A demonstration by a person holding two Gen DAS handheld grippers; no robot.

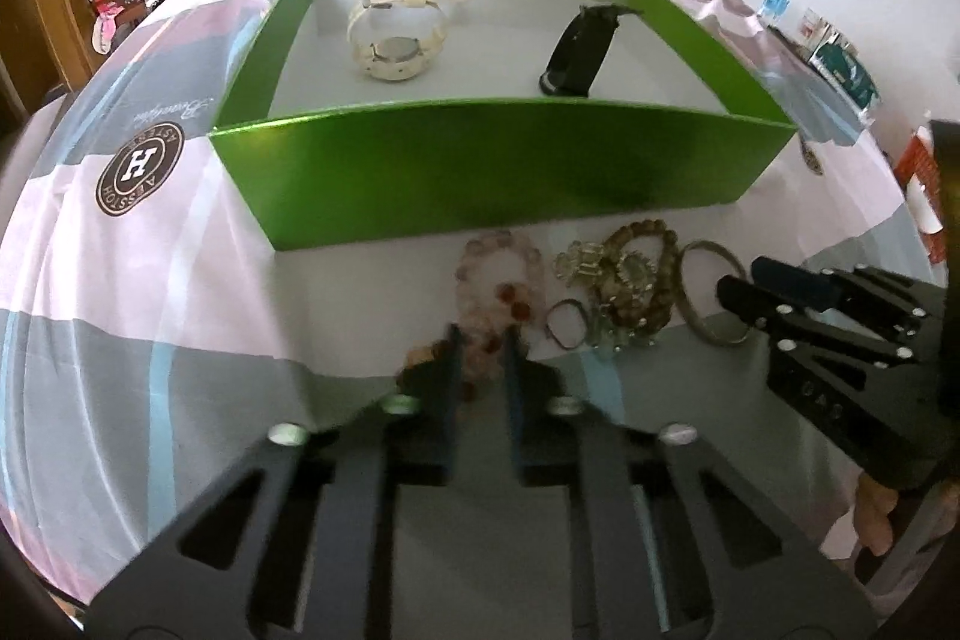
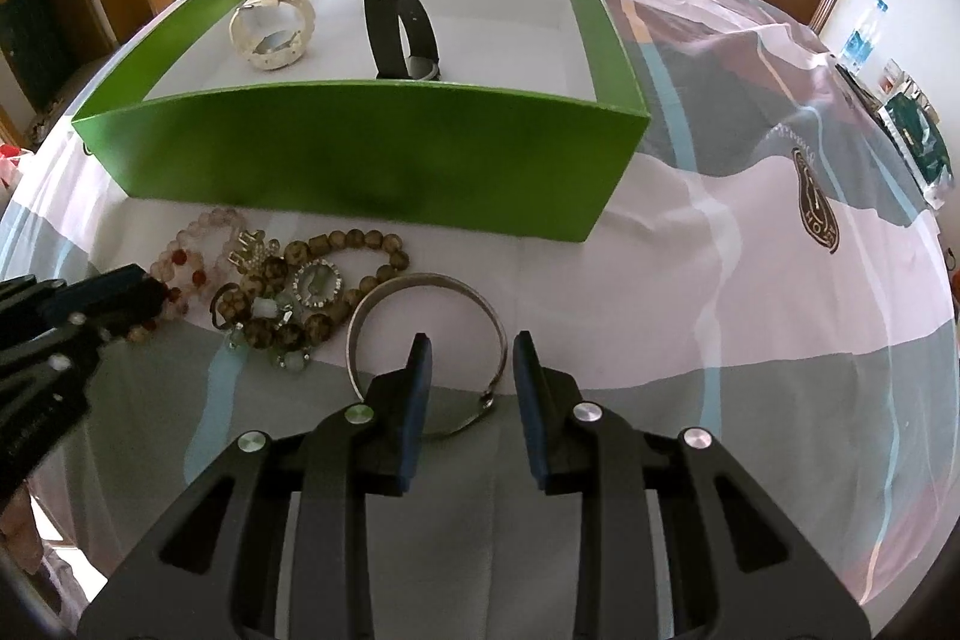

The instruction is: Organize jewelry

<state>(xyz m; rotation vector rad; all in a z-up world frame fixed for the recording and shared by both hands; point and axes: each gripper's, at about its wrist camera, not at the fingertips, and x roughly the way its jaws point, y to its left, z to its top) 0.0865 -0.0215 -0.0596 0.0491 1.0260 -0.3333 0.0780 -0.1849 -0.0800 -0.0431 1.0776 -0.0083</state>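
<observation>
Pointing: both claws tilt steeply down at the jewelry heap lying on the counter [image 2: 750, 244] in front of the green box [image 2: 360, 154].
Left claw [image 1: 483, 340]: jaws drawn narrow, pinched on a pink-and-red bead bracelet [image 1: 501, 280] at the heap's left end; the blur hides the exact contact.
Right claw [image 2: 471, 358]: jaws partly apart, straddling the near right rim of a metal bangle [image 2: 429, 334], one finger inside the ring, the other outside; the pads do not press on it.
Heap: brown bead bracelets [image 2: 336, 280] and a rhinestone ring piece [image 2: 317, 285] lie tangled between the pink bracelet and the bangle, just before the box's front wall.
Box: a cream watch [image 2: 273, 31] lies at its back left, a black watch [image 2: 399, 31] beside it.
Cloth: striped pink, grey and white, covering the counter under the box.
</observation>
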